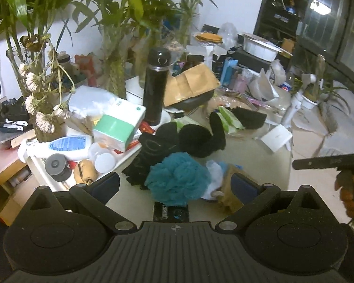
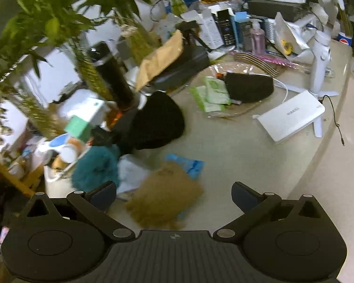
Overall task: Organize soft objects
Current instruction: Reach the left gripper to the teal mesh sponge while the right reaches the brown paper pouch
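The teal bath pouf [image 1: 177, 179] lies on the pale table [image 1: 254, 155] near its front edge, just ahead of the left gripper [image 1: 175, 184], whose fingers stand wide apart with nothing between them. Touching the pouf's right side is a crumpled white and blue cloth [image 1: 216, 172], and against that lies a tan furry piece [image 1: 229, 198], partly hidden by the gripper's right finger. In the right wrist view the same tan furry piece [image 2: 165, 195] lies flat with a light blue cloth [image 2: 188, 165] beside its far edge and the pouf [image 2: 95, 167] to its left; this view is blurred. The right gripper [image 2: 174, 195] hangs above the tan piece with its fingers spread apart and holding nothing.

Behind the pouf is a heap of black knitted things [image 1: 188, 139], touching it at the back. A second black hat [image 2: 250, 87] lies farther back, next to green wipe packets [image 2: 212, 94]. A tall black flask [image 1: 155, 85] stands upright behind the heap, with a brown paper bag [image 1: 191, 82] to its right and a green and white box [image 1: 120, 122] to its left. A white lotion bottle [image 1: 63, 146] lies on its side at the left. A white flat device [image 2: 292, 115] rests near the table's right edge. Vases of green stalks [image 1: 113, 70] stand along the back left
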The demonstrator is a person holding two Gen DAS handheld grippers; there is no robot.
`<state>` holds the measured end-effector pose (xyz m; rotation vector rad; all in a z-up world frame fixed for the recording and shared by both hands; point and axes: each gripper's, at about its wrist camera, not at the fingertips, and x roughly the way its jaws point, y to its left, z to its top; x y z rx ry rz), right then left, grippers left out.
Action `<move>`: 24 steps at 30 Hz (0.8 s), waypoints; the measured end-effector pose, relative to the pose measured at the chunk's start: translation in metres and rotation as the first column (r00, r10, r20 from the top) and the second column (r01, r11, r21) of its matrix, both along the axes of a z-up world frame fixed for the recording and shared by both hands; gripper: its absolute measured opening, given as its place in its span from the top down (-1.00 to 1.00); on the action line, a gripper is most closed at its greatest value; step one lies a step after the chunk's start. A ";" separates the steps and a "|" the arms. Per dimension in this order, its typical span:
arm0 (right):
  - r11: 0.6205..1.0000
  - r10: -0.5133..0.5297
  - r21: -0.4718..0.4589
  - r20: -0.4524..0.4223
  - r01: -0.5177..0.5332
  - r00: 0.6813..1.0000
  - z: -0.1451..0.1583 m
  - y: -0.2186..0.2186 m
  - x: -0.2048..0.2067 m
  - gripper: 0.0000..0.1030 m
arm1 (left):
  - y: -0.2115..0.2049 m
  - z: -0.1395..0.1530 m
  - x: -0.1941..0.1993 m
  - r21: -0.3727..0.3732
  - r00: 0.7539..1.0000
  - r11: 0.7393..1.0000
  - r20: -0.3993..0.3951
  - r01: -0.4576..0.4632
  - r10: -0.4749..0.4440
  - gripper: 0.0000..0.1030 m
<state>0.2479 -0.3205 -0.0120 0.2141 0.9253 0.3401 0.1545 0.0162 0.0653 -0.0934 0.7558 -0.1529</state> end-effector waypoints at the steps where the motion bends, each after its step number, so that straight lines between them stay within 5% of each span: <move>1: 1.000 0.006 -0.011 0.003 -0.006 1.000 -0.008 0.001 0.004 -1.00 | 0.002 -0.001 0.001 0.003 1.000 1.000 0.008 0.000 0.000 -1.00; 6: 0.998 0.055 -0.030 -0.064 -0.057 0.996 -0.047 0.005 0.026 -1.00 | 0.009 -0.011 0.011 0.007 1.000 1.000 -0.009 -0.002 0.002 -1.00; 12: 0.986 0.002 0.165 -0.161 0.025 0.987 -0.090 -0.007 0.044 -1.00 | 0.023 -0.022 0.025 -0.061 1.000 0.998 -0.013 0.017 -0.018 -1.00; 16: 0.962 -0.037 0.253 -0.249 0.101 0.968 -0.121 -0.009 0.052 -0.60 | 0.020 -0.026 0.032 -0.051 0.999 0.998 -0.006 0.049 -0.049 -1.00; 24: 0.934 -0.086 0.313 -0.273 0.173 0.958 -0.150 -0.006 0.053 0.13 | 0.015 -0.035 0.045 -0.040 0.994 0.994 -0.019 0.104 -0.105 -0.99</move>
